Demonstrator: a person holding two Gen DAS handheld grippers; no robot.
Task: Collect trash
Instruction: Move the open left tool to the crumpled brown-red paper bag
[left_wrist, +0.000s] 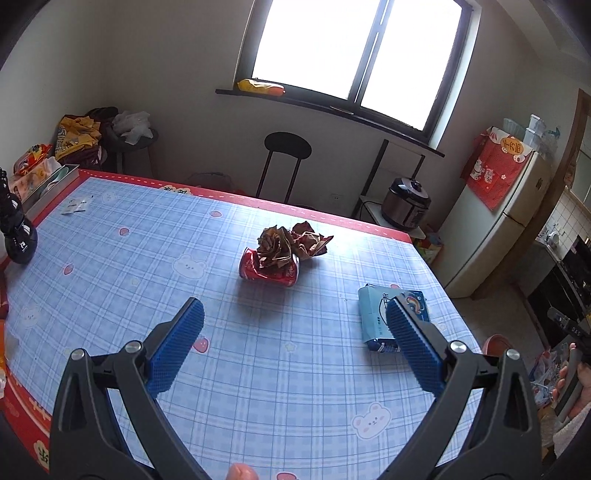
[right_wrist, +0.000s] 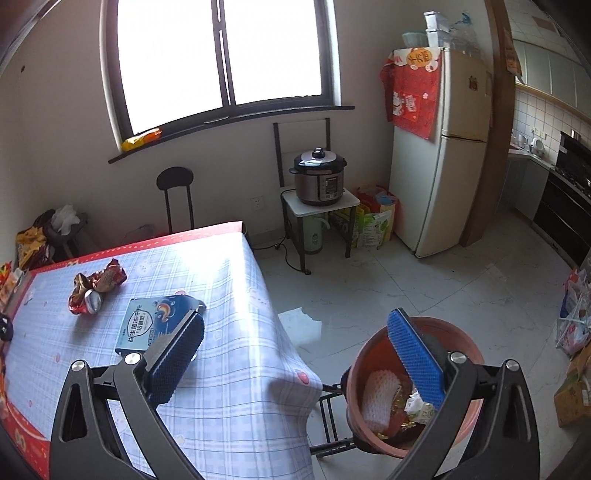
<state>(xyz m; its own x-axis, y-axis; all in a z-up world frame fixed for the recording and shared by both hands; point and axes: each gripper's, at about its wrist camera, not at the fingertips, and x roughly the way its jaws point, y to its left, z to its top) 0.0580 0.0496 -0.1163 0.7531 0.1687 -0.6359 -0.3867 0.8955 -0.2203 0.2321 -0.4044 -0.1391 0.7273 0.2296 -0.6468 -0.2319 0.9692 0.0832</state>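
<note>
Jaws of left gripper (left_wrist: 295, 328) and right gripper (right_wrist: 295, 339) stand wide open, holding nothing. On the tabletop (left_wrist: 110, 236), crushed red can (left_wrist: 268, 268) touches crumpled wrappers (left_wrist: 295, 242); blue packet (left_wrist: 384, 317) lies near the can.

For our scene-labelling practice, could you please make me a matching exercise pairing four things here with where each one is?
Things:
1. crushed red can
2. blue packet
3. pressure cooker
4. white foam net

Places:
A. inside the reddish bin
B. on a small white stand by the wall
C. mid-table, against crumpled wrappers
D. flat near the table's edge

Pairs: 1-C, 2-D, 3-B, 4-A
</note>
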